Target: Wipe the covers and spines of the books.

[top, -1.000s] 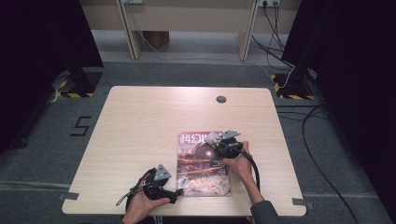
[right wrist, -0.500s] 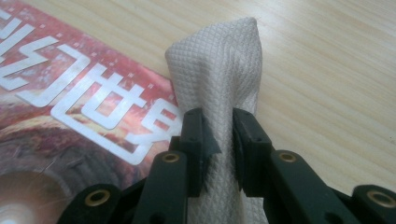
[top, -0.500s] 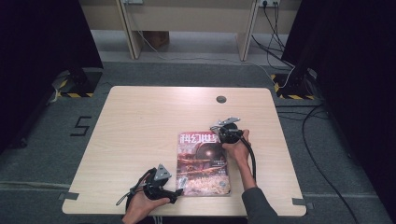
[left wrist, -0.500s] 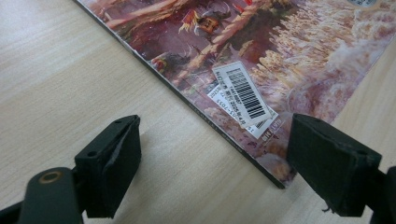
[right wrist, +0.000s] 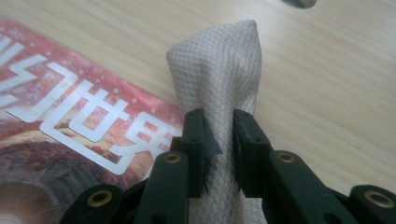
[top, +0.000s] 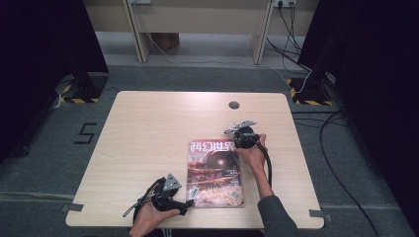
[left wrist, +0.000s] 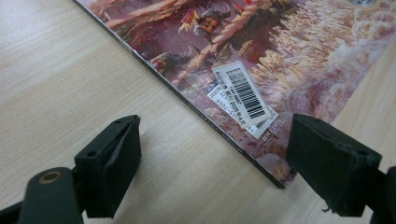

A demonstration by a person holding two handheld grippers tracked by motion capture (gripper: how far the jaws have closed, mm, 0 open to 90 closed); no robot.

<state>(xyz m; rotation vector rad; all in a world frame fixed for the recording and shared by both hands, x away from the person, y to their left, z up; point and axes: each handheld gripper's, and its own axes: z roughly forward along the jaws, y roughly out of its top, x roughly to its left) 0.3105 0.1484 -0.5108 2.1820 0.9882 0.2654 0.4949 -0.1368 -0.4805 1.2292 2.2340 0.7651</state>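
Right gripper view: item one, a white textured wiping cloth [right wrist: 219, 70], folded into an upright wad and pinched between the two black jaws of the right gripper [right wrist: 218, 140], which are pressed tight on it; the cloth's free end stands just past the top right corner of the magazine. Item two, a science-fiction magazine [top: 215, 173] with a red illustrated cover and large white title characters [right wrist: 93, 116], lying flat and closed on the near middle of the table, spine to the left. Item three, the left gripper [left wrist: 212, 158], jaws spread wide and holding nothing, resting low at the magazine's near left corner, one jaw over bare wood and the other over the cover beside the barcode sticker [left wrist: 243, 93]. Item four, a light wooden table [top: 148, 128] with a round cable hole [top: 234, 104] near its far edge. Status, by judgement: the cloth is in hand and sits at the cover's upper edge, so the wiping of the magazine appears under way or about to begin; no visible trace shows how much of the cover is done, and the lower part by the left gripper likely remains.
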